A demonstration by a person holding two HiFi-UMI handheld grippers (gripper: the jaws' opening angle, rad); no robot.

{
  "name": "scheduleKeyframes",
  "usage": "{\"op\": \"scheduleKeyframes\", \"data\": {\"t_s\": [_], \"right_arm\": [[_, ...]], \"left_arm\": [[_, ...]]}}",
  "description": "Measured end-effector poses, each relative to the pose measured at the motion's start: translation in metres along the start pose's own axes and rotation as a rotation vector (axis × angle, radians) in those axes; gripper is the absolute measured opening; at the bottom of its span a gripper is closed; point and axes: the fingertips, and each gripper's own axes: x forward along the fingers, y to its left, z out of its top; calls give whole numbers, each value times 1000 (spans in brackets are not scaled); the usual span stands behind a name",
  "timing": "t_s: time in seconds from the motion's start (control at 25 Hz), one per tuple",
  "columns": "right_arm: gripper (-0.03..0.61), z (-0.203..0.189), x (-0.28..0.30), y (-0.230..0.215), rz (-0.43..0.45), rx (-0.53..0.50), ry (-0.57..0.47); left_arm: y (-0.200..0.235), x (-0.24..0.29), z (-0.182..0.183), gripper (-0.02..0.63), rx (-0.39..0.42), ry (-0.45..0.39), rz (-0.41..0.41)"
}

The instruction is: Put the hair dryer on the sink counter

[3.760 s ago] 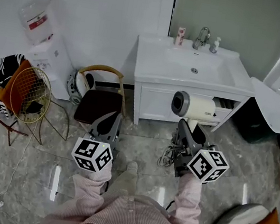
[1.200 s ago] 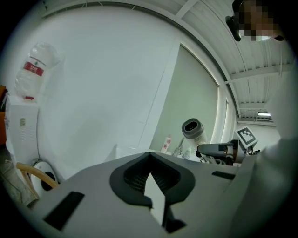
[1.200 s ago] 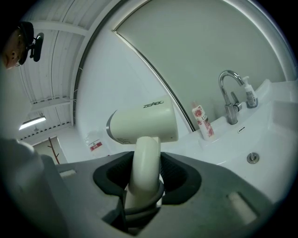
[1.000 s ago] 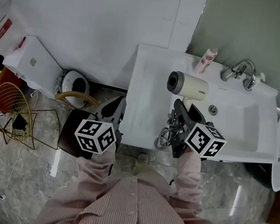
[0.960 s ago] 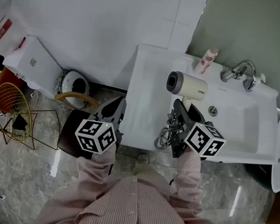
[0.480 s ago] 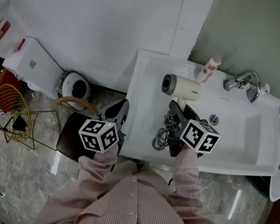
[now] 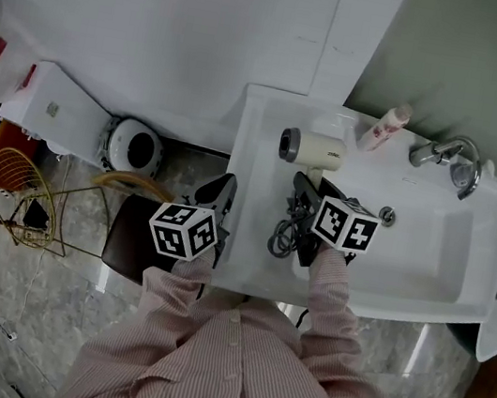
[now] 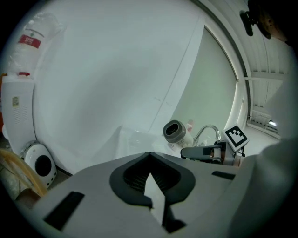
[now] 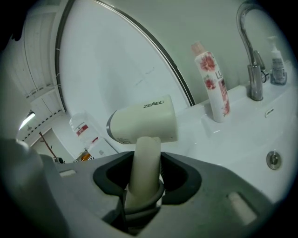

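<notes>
Fingers of the left gripper are pressed together with nothing between them. It hangs at the left edge of the sink counter.

Next comes the hair dryer. It looks to be held in the air over the flat left part of the counter, with its round end pointing left. The right gripper squeezes its handle tight, and the cord hangs in loops beside that gripper.

To do this well, I think the hand should go down slowly until the dryer lies on the flat part, not in the bowl. The loops should land on the counter too, so they cannot drag it off. Only then should the fingers let go.

A pink bottle and the tap stand further right, so keep clear of them.
</notes>
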Motion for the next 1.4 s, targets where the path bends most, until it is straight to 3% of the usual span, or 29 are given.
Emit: {"op": "scheduleKeyframes", "data": {"t_s": [0.28, 0.6, 1.4], "right_arm": [[164, -16, 41, -14, -30, 9, 96], [164, -39, 61, -33, -120, -8, 206], [164, -54, 76, -45, -210, -62, 317]], "left_arm": [[16, 25, -19, -2, -29, 75, 2], [18, 37, -32, -3, -39, 124, -12], [21, 44, -35, -2, -48, 137, -12]]}}
